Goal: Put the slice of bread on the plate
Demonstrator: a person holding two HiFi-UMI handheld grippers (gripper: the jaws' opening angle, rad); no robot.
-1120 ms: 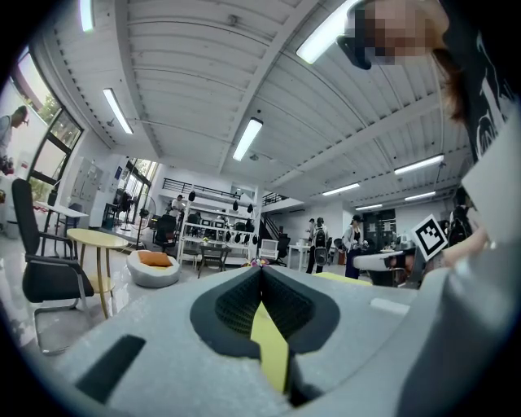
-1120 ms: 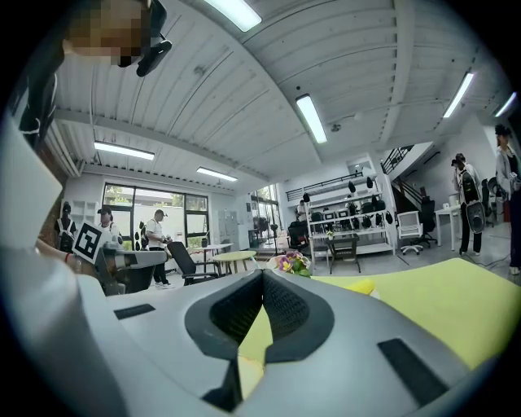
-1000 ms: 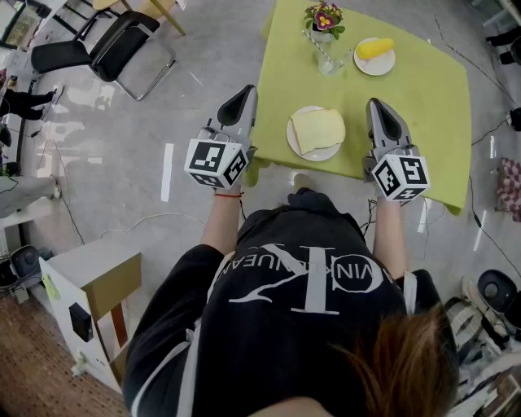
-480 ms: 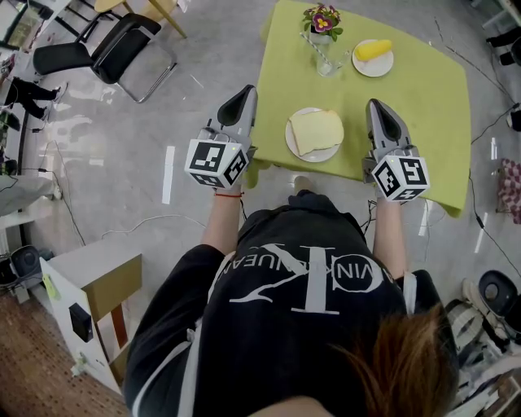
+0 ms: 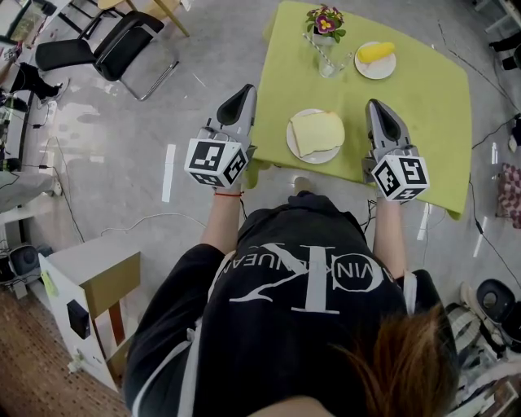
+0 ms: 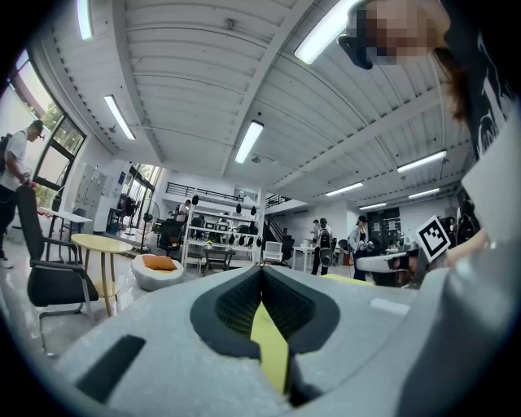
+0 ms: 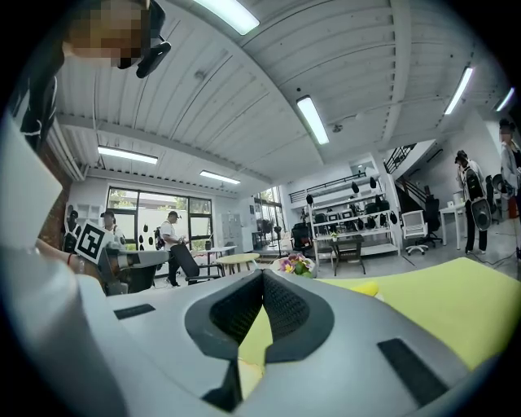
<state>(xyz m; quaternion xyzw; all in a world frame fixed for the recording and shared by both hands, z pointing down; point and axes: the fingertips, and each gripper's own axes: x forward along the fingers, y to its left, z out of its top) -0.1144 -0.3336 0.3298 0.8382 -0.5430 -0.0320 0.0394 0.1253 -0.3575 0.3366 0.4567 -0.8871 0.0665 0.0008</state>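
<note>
A pale slice of bread [image 5: 318,130] lies on a white plate [image 5: 302,151] near the front edge of the yellow-green table [image 5: 423,98] in the head view. My left gripper [image 5: 242,98] hangs left of the plate, past the table's left edge, jaws shut and empty. My right gripper [image 5: 380,109] is held right of the plate over the table, also shut with nothing in it. In the left gripper view the left gripper's [image 6: 261,265] tips meet; the right gripper view shows the right gripper's [image 7: 262,271] tips meeting too. Neither touches the bread.
A small flower vase [image 5: 324,20] and a glass [image 5: 327,61] stand at the table's far side, beside a second plate with a yellow item [image 5: 374,52]. A black chair [image 5: 110,49] stands on the floor at far left. A cardboard box [image 5: 94,297] sits near left.
</note>
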